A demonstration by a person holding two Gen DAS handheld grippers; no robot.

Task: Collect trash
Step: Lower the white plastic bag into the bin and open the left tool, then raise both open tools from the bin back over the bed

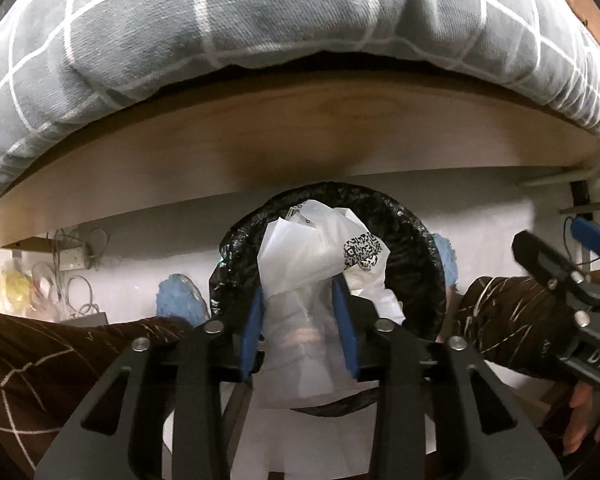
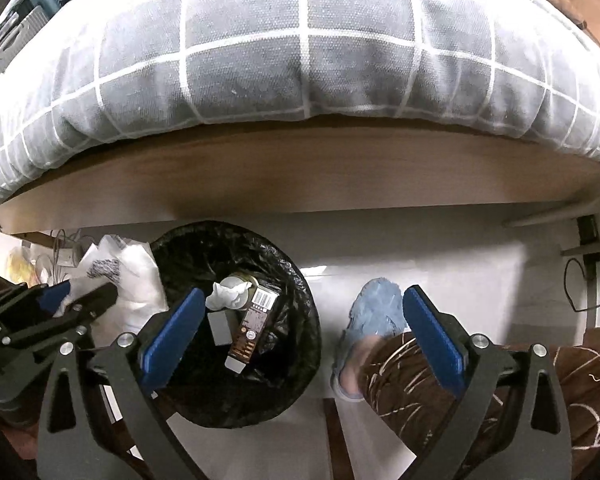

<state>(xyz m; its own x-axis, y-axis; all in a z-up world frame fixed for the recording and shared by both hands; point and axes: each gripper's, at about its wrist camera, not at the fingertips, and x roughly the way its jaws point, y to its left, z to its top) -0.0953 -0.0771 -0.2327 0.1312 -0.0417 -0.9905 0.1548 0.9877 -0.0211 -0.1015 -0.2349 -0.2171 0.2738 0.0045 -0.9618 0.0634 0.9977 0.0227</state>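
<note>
Your left gripper (image 1: 300, 316) pinches a white plastic bag (image 1: 320, 256) between its fingers, poised over the black-lined bin (image 1: 416, 248) for dropping; your right gripper (image 2: 300, 332) gapes wide, empty.

Bed frame: a wooden side board (image 2: 300, 172) runs across both views. Over its upper edge hangs a grey quilt with a white grid pattern (image 2: 300, 52). Floor (image 2: 440, 248) beneath is pale, brightly lit. Under the board's left end: tangle of cables and a power strip (image 1: 74, 258). Right: dark cable (image 2: 580, 280) by a metal leg.
</note>
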